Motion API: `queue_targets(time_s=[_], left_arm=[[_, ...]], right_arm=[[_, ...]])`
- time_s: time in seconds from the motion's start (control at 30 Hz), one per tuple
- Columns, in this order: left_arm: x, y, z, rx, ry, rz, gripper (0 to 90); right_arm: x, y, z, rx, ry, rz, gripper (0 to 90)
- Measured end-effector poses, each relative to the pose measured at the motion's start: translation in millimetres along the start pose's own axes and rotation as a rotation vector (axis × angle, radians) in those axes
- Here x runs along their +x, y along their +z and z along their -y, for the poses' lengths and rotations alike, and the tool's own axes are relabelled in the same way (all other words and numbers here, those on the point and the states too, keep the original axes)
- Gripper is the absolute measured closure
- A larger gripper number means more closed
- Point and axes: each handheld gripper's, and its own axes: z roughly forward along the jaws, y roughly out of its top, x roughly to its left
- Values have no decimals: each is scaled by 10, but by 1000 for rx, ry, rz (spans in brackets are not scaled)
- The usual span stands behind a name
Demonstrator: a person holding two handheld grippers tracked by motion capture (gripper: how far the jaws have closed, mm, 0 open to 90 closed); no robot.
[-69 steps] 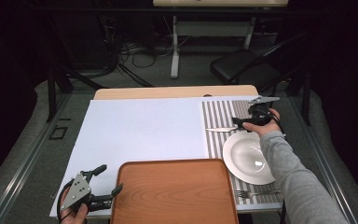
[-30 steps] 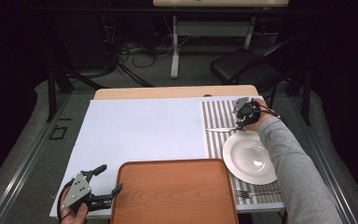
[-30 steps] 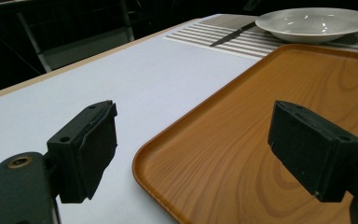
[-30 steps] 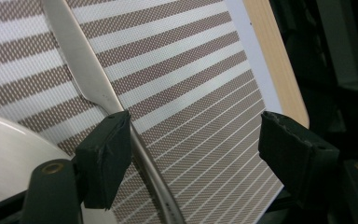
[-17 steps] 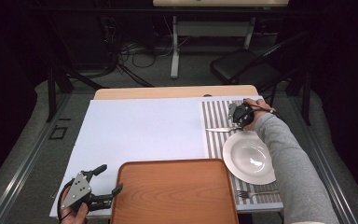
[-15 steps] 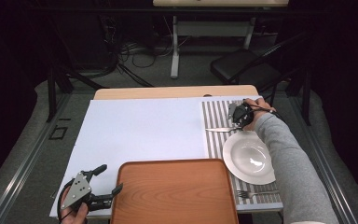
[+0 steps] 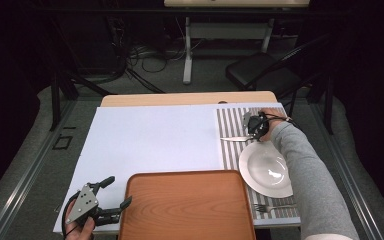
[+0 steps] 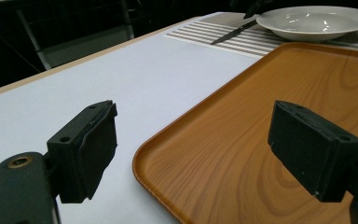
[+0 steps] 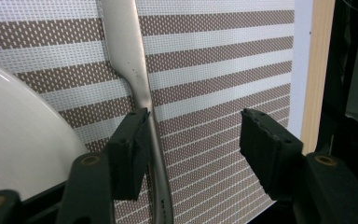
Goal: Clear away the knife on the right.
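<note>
Right gripper view: right gripper [image 9: 193, 140] jaws, just closing, straddle the knife [image 9: 135, 79] handle unpinched; its blade is cut off at twelve o'clock. Left gripper [image 8: 193, 154] gapes.

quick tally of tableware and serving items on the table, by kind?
Knife: 1
Fork: 1
Plate: 1
Tray: 1
Placemat: 1
Total: 5
</note>
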Motion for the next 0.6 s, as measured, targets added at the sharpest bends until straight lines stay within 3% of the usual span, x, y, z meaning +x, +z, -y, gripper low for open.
queue_targets(time_s=[0.03, 0.13, 0.17, 0.2, 0.43, 0.6], left_arm=[[2, -2, 0, 1, 0, -1, 157], [1, -2, 1, 1, -2, -2, 157], [2, -3, 1, 1, -1, -2, 157], [2, -4, 1, 1, 0, -2, 157], [2, 2, 4, -1, -7, 0, 157], [7, 6, 5, -1, -8, 1, 157]], right_arm=[[4, 0, -16, 44, -14, -22, 476], [15, 42, -19, 46, -43, -34, 514], [9, 17, -36, 102, -53, -64, 528], [35, 73, -12, 35, -43, -41, 538], [54, 117, 25, 63, -56, -88, 609], [64, 148, 49, 40, -52, -101, 628]])
